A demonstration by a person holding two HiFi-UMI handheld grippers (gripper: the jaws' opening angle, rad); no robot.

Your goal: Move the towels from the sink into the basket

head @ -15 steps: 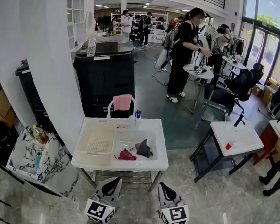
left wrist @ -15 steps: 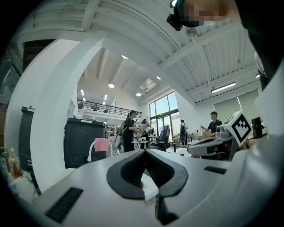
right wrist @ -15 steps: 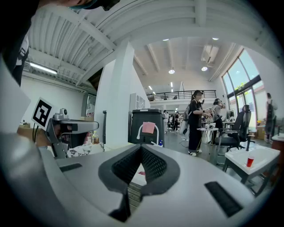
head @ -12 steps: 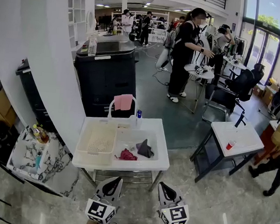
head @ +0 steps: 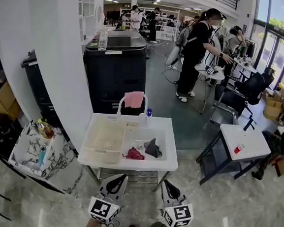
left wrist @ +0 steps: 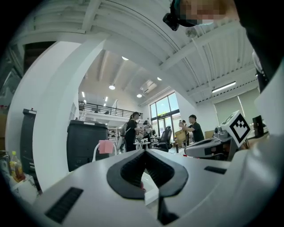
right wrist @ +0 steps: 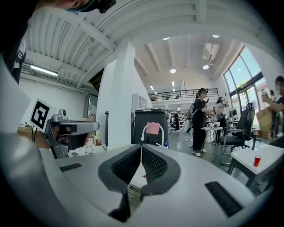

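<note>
Head view: a white sink (head: 170,160) stands on the floor ahead. A cream perforated basket (head: 103,141) sits in its left half. In the basin to the right of the basket lie a red towel (head: 134,154), close to the basket's wall, and a dark grey towel (head: 153,148) near it, further right. A pink towel (head: 134,99) hangs over the white curved tap at the sink's far edge, with a small blue-capped bottle (head: 149,112) just beside it. Behind the sink stands a black machine (head: 117,69). The left tongs (head: 122,176) and right tongs (head: 166,183) are held side by side at the bottom of the view, short of the sink's near rim, both pressed together and carrying nothing. To the right is a white desk (head: 248,139) bearing a red cup (head: 238,149).

Left gripper view: the left tongs (left wrist: 144,153) are closed tip to tip with nothing gripped. They point level towards the black machine and the pink towel. The right tongs' marker cube shows at the right edge.

Right gripper view: the right tongs (right wrist: 140,148) are likewise shut and empty. The pink towel hangs straight ahead, and the red cup stands far right.
</note>
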